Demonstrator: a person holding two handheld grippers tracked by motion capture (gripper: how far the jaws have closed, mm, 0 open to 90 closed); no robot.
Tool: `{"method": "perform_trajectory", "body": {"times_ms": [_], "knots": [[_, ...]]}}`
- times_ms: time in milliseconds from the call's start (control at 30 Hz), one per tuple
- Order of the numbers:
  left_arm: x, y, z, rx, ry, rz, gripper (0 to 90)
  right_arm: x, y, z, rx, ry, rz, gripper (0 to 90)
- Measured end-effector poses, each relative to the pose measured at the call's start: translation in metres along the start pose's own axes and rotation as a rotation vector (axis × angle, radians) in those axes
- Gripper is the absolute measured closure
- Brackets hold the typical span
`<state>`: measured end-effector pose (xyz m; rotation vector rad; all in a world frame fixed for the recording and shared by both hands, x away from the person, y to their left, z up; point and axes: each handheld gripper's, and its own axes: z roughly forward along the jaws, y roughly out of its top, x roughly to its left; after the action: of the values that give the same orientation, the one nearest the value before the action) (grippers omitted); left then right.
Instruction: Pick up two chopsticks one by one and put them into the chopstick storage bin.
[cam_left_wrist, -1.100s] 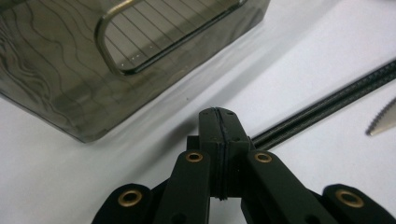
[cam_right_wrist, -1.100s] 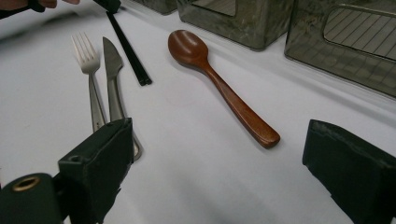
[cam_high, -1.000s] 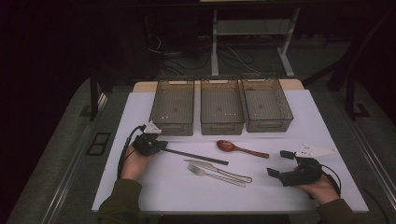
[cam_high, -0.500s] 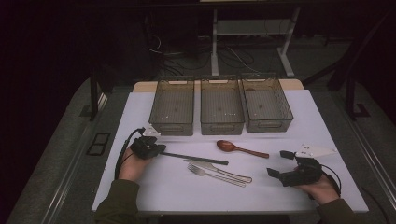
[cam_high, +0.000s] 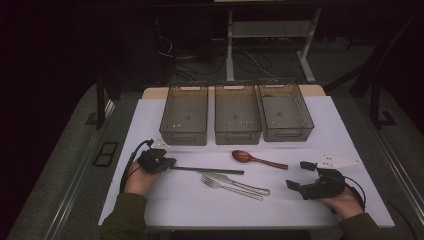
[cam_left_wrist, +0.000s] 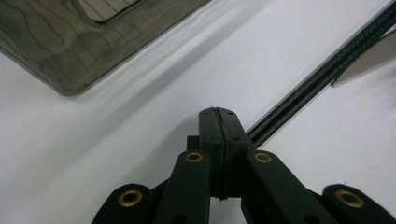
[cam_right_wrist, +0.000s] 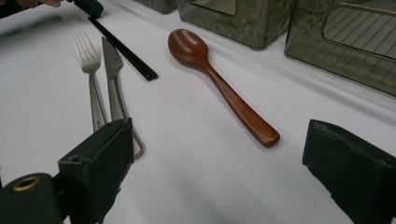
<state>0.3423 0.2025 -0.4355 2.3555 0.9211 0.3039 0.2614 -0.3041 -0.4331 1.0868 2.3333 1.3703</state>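
Clamped shut, the left gripper (cam_high: 167, 164) pinches one end of the pair of thin black chopsticks (cam_high: 207, 170); in the left gripper view its two black jaws meet with the sticks running off up and to the right from beside them. No brand, label or writing can be read on any of the things. The person's left hand (cam_high: 138, 180) lies low on the white table top (cam_high: 180, 205), forearm coming in from the near edge, gripper pointing level toward the middle. The chopsticks stretch flat across the table, their far tip just above the silver metal knife (cam_high: 235, 182) and silver metal fork (cam_high: 230, 187), which lie side by side. The reddish-brown wooden spoon (cam_high: 257, 159) lies farther back, near the three smoky translucent plastic bins (cam_high: 236, 116) standing in a row. The right gripper (cam_high: 302, 176) rests at the right of the table in the right hand (cam_high: 345, 201), jaws wide apart with nothing between them, facing the spoon's handle.
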Motion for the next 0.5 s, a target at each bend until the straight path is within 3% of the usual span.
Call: {"method": "perform_trajectory", "body": {"times_ms": [500], "knots": [[-0.0072, -0.0077, -0.0079, 0.02, -0.01, -0.002, 88.9, 0.0001, 0.0, -0.0005, -0.001, 0.0, 0.001, 8.4]]}}
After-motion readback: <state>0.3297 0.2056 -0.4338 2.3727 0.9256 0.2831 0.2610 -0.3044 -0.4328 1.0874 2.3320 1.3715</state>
